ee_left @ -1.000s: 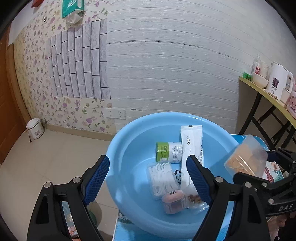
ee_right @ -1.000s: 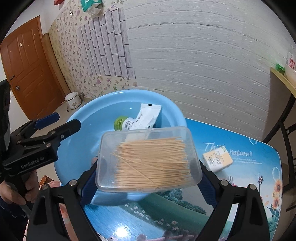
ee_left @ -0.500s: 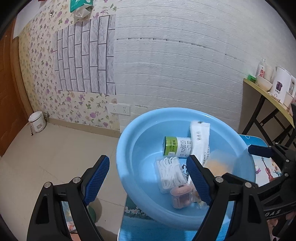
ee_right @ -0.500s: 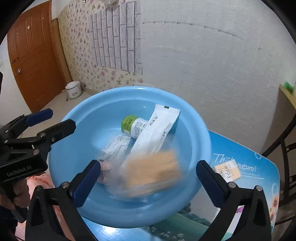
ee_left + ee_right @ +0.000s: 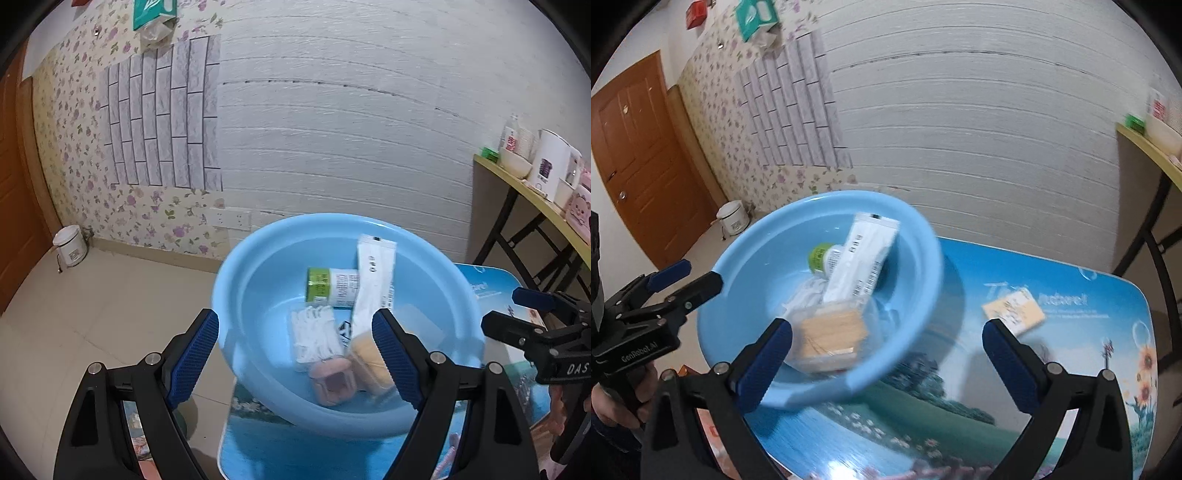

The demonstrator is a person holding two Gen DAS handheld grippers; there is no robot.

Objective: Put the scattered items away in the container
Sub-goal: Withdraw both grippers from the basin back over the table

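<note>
A light blue basin (image 5: 229,295) (image 5: 923,266) stands at the left end of the table. In it lie a clear box of toothpicks (image 5: 831,332) (image 5: 365,354), a white sachet (image 5: 373,280), a green-capped bottle (image 5: 328,288), a bag of floss picks (image 5: 314,332) and a small pink case (image 5: 332,380). My right gripper (image 5: 886,365) is open and empty, straddling the basin's near right rim. My left gripper (image 5: 293,356) is open over the basin's near left rim and holds nothing. A small yellow packet (image 5: 1014,312) lies on the table to the right of the basin.
The table (image 5: 960,406) has a glossy printed landscape top. A side table with a kettle (image 5: 546,166) and cups stands at the right. A small white bin (image 5: 70,247) sits on the floor by the wall, near a wooden door (image 5: 639,166). A hand (image 5: 609,402) holds the left gripper's handle.
The toothpick box left my right gripper and dropped into the basin. The right jaws spread wider and the gripper shifted right. The left gripper stayed open near the basin's left rim.
</note>
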